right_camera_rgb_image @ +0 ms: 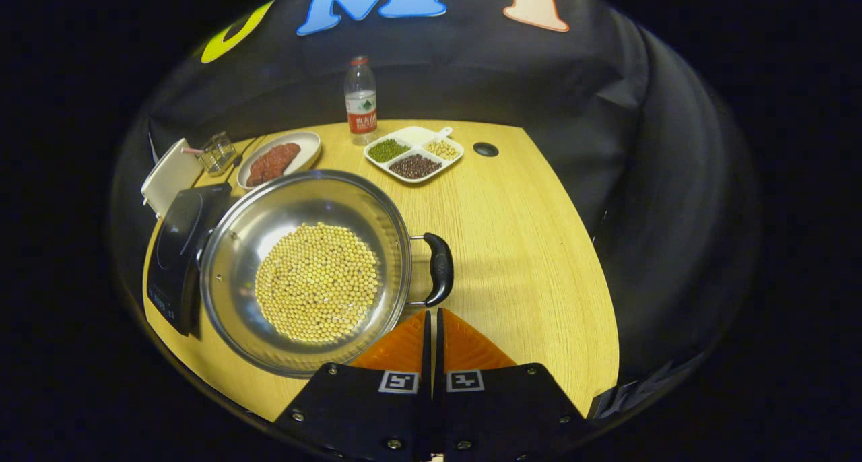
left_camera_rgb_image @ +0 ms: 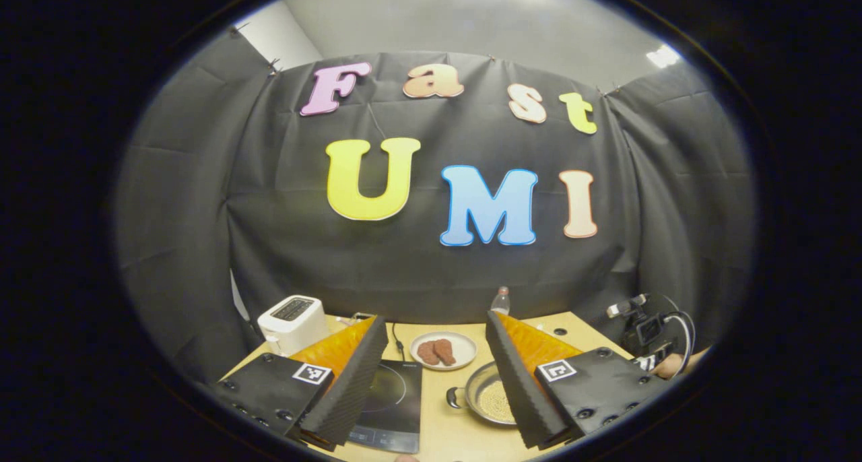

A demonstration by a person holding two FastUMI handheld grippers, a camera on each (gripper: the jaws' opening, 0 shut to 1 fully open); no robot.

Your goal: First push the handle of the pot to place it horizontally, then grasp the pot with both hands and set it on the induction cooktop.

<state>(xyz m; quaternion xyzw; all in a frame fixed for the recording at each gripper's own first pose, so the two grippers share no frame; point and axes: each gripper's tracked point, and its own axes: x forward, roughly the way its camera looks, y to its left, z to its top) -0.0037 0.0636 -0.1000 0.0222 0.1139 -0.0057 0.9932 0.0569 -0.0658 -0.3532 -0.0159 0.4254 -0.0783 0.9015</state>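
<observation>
Both tongs aloft; left (left_camera_rgb_image: 436, 374) spread, right (right_camera_rgb_image: 432, 317) closed beside pot handle (right_camera_rgb_image: 439, 268)

**Table layout, right gripper view**

Steel pot (right_camera_rgb_image: 306, 270) of yellow beans (right_camera_rgb_image: 316, 281) at centre, on the wooden table (right_camera_rgb_image: 532, 246). Black induction cooktop (right_camera_rgb_image: 176, 246) at nine o'clock, touching. White plate of meat (right_camera_rgb_image: 279, 157) at eleven. Plastic water bottle (right_camera_rgb_image: 361, 102) at twelve; white divided dish (right_camera_rgb_image: 413, 153) at one, just before the bottle.

no legible text anywhere | clear plastic water bottle with red-and-white label (right_camera_rgb_image: 361, 102): print too small to make out | black induction cooktop (right_camera_rgb_image: 176, 246): front-panel markings blurred | square black-and-white coded markers on each tool (right_camera_rgb_image: 432, 327): patterns, not words
</observation>
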